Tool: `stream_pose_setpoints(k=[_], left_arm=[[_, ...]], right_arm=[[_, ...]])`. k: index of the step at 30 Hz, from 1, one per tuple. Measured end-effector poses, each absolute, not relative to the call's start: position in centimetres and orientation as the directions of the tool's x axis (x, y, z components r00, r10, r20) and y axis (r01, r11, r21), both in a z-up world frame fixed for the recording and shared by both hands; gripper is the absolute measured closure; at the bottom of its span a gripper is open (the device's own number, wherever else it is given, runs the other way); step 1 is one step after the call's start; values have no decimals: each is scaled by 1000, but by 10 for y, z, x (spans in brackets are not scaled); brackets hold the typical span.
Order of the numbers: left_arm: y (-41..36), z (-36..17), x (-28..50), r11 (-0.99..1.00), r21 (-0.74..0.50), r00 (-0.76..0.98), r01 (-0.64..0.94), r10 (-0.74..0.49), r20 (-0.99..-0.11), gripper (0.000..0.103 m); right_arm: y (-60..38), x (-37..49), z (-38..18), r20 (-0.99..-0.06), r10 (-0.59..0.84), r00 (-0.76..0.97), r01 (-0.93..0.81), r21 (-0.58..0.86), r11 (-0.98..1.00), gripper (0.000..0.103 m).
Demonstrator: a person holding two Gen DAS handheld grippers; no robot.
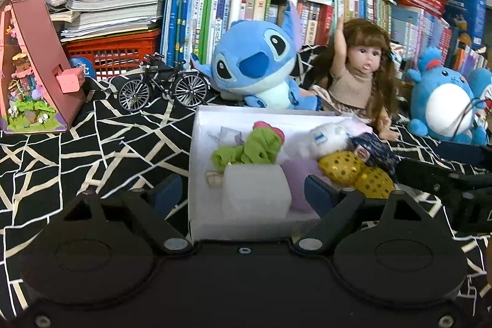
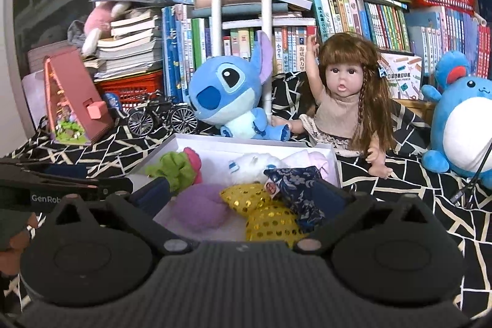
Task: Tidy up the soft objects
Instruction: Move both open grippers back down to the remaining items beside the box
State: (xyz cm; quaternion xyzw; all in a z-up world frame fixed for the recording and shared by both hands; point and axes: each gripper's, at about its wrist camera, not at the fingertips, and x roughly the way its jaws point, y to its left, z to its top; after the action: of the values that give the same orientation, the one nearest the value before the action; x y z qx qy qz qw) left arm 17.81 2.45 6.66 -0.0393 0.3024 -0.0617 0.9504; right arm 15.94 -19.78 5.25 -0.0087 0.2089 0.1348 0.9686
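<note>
A white box [image 1: 264, 112] [image 2: 246, 141] lies on the black patterned cloth. It holds a green and pink plush [image 1: 258, 148] [image 2: 175, 168], a white plush [image 1: 329, 137] [image 2: 252, 163], gold sequined cushions [image 1: 341, 166] [image 2: 270, 220], a dark blue patterned pouch [image 1: 373, 149] [image 2: 295, 180], a lilac plush [image 2: 200, 208] and a white block [image 1: 255, 189]. My left gripper [image 1: 243, 192] is open at the box's near left corner, with nothing gripped. My right gripper [image 2: 243, 199] is open wide over the near side of the box, also with nothing between its pads.
Behind the box sit a blue Stitch plush [image 1: 255, 63], a long-haired doll [image 1: 356, 73] and a round blue plush [image 1: 442, 103]. A model bicycle [image 1: 163, 85] and a pink house model [image 1: 33, 66] stand at the left. Stacked books and a red crate [image 1: 113, 54] line the back.
</note>
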Motion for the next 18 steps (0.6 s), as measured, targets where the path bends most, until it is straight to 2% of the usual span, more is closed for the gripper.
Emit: stream_pose_setpoints(k=[18], left_arm=[[25,49,124,976,-157,773,149,-214,-597,16]], right_arm=[[-197,105,24,-406,247,880,-299,-68,952,0]])
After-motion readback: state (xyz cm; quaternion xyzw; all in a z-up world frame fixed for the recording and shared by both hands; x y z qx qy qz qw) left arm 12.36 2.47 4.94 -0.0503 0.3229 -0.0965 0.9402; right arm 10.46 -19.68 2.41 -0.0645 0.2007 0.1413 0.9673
